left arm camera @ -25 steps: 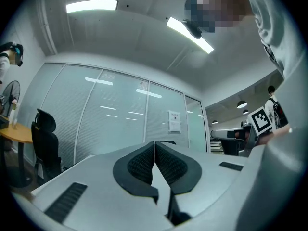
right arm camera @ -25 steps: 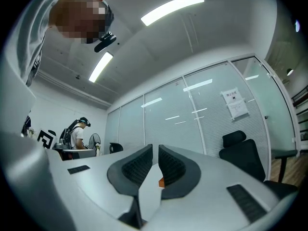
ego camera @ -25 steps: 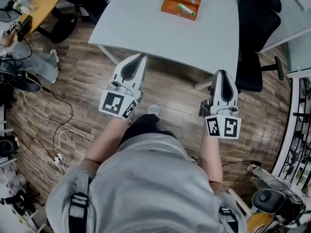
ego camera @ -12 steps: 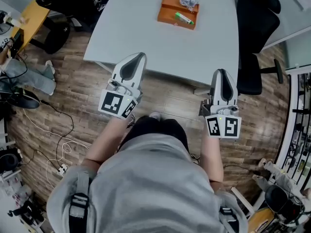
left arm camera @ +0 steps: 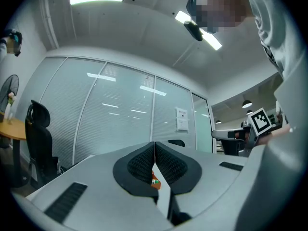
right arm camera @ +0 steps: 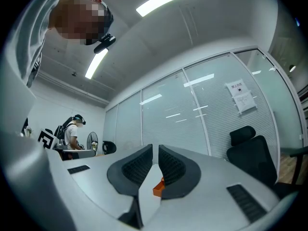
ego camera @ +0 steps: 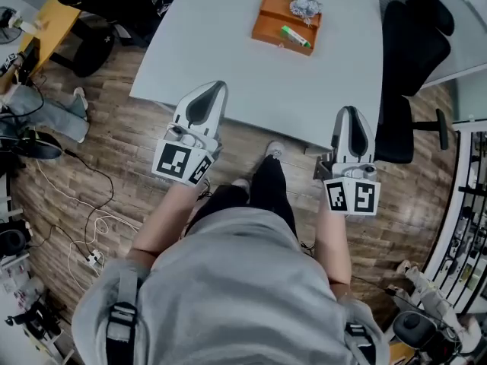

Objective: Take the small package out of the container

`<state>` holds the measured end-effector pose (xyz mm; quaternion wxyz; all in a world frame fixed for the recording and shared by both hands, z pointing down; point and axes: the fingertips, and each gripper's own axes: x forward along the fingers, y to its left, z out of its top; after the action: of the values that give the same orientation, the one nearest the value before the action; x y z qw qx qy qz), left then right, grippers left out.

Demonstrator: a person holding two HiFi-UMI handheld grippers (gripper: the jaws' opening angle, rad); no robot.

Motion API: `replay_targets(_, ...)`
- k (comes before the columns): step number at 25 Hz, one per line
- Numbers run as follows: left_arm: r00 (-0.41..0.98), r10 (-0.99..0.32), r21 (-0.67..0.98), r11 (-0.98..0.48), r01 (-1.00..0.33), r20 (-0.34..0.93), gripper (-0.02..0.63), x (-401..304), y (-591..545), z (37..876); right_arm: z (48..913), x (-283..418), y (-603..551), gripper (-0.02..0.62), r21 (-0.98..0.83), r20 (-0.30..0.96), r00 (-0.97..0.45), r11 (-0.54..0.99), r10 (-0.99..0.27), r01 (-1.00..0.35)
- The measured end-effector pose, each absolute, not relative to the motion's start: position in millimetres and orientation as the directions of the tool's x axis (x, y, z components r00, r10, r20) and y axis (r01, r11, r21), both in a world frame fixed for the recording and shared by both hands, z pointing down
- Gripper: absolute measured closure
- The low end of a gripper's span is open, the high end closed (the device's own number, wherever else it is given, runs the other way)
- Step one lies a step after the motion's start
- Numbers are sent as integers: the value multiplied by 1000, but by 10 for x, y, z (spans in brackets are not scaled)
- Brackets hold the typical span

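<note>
An orange container (ego camera: 284, 23) stands on the white table (ego camera: 228, 44), far from both grippers. A crinkled silvery package (ego camera: 305, 6) rests at its far end and a green item (ego camera: 294, 36) lies in it. Above the table's near edge my left gripper (ego camera: 217, 90) is held shut, empty. My right gripper (ego camera: 348, 114) hangs just off the near edge, its jaws all but touching, with nothing between them. A sliver of the orange container (left arm camera: 155, 181) shows below the left gripper (left arm camera: 154, 144) in its own view. The right gripper (right arm camera: 155, 150) also sees the container (right arm camera: 158, 188).
A black office chair (ego camera: 411, 59) stands at the table's right side. Cables and gear (ego camera: 46, 128) lie on the wood floor at left, near a yellow desk (ego camera: 46, 21). The person's leg and shoe (ego camera: 270, 166) are under the near table edge.
The person has stepped toward the table, one foot now forward; the table and container sit nearer. Both grippers keep the same pose and stay shut.
</note>
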<state>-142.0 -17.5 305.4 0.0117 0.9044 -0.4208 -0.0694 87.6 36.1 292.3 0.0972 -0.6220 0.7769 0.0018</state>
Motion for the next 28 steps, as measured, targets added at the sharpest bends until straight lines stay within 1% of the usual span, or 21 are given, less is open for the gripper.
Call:
replay_targets(9,559,-818,64,-571,-819,-137,586,-934,-1069,2955,2847,1391,-750,529,-101,-163,-313,331,-936,-938)
replay_targets(18,468,-873,75,-480,-874,-133,586,-438,-1910,3064,2921,2045,-1725,529,-99,-160,-377,395,-912,-913)
replay_targets(28,516,-846,66,-527,-847,-132,586,-92,-2308,3019,3016,2163,-2071,529,-128,-144,-368,386,-919,-914)
